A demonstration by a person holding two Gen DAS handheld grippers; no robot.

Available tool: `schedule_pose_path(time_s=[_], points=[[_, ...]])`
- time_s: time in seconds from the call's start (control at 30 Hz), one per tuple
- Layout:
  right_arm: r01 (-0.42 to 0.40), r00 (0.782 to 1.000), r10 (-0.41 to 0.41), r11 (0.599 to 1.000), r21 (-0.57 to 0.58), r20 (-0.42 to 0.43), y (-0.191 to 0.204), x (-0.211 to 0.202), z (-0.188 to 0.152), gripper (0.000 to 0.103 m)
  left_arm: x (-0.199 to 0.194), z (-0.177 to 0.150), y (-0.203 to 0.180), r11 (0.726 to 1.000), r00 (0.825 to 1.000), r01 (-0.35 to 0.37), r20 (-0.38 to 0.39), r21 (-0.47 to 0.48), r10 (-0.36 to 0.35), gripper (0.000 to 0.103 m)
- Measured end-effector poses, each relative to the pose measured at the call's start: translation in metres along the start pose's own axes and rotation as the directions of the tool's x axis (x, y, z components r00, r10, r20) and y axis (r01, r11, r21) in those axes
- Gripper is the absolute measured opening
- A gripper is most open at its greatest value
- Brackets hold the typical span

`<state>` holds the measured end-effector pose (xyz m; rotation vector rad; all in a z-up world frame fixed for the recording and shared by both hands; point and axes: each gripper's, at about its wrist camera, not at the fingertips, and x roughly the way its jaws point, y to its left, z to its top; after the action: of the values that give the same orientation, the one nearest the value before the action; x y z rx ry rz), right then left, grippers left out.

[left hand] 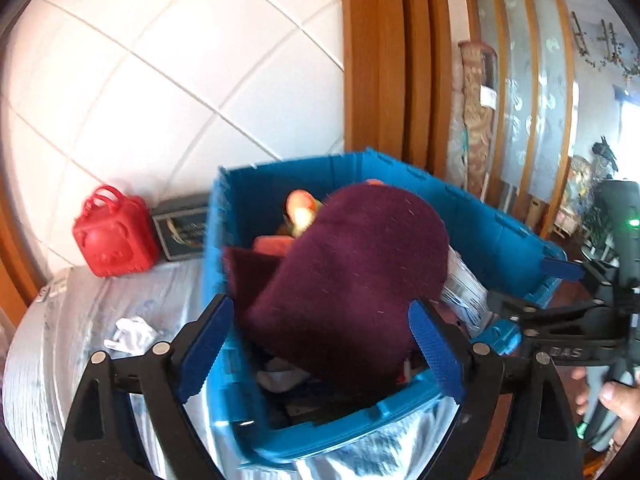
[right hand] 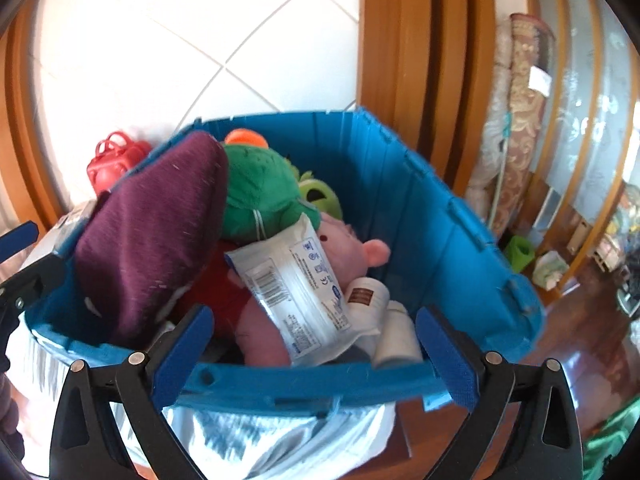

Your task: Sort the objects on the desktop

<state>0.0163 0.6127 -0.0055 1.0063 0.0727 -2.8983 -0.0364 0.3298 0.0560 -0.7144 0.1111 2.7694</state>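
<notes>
A blue plastic bin (left hand: 500, 232) stands on a cloth-covered table, filled with things. A maroon knitted cloth (left hand: 352, 272) lies on top of the pile at its left side. My left gripper (left hand: 324, 344) is open at the bin's near rim; the cloth sits between its pads, which do not press on it. My right gripper (right hand: 316, 356) is open over the bin's (right hand: 440, 208) near rim, with nothing gripped. Inside lie the maroon cloth (right hand: 152, 232), a green plush (right hand: 260, 188), a pink plush (right hand: 352, 248), a white wipes pack (right hand: 296, 280) and a white bottle (right hand: 368, 296).
A red toy bag (left hand: 112, 236) and a dark framed plaque (left hand: 184, 228) stand against the tiled wall left of the bin. A crumpled white item (left hand: 132, 336) lies on the striped tablecloth (left hand: 60, 340). A hand (left hand: 616, 400) shows at the right. Wooden slats stand behind.
</notes>
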Motion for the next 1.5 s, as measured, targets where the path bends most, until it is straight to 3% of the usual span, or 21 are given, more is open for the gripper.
schedule_pose_path(time_s=[0.17,0.27,0.37,0.53,0.73,1.1,1.5], points=[[0.05,0.996,-0.051,0.999,0.02,0.079,0.026,-0.038,-0.006,0.103,-0.03,-0.009,0.024,0.999,0.999,0.042,0.019,-0.012,-0.041,0.09],[0.081,0.99,-0.084,0.996,0.029,0.11,0.051,-0.058,-0.015,0.103,-0.053,-0.016,0.033,1.0,0.997,-0.017,0.081,0.016,0.016,0.09],[0.105,0.983,-0.111,0.993,0.05,0.147,0.07,-0.078,-0.026,0.103,-0.073,-0.024,0.047,1.0,0.994,-0.008,0.11,-0.005,0.008,0.101],[0.151,0.964,-0.169,0.983,0.099,0.205,0.102,-0.109,-0.047,0.103,-0.091,-0.036,0.068,0.998,0.991,0.025,0.132,-0.055,-0.017,0.102],[0.167,0.964,-0.186,0.979,0.113,0.189,0.119,-0.123,-0.064,0.103,-0.096,-0.051,0.071,0.998,0.993,0.062,0.1,-0.029,-0.059,0.102],[0.194,0.968,-0.211,0.972,0.135,0.132,0.131,-0.126,-0.088,0.103,-0.096,-0.067,0.069,0.999,0.999,0.037,0.03,0.014,-0.037,0.102],[0.209,0.966,-0.225,0.97,0.126,0.125,0.132,-0.12,-0.081,0.103,-0.089,-0.067,0.075,0.999,0.999,0.054,0.003,0.0,-0.054,0.102]])
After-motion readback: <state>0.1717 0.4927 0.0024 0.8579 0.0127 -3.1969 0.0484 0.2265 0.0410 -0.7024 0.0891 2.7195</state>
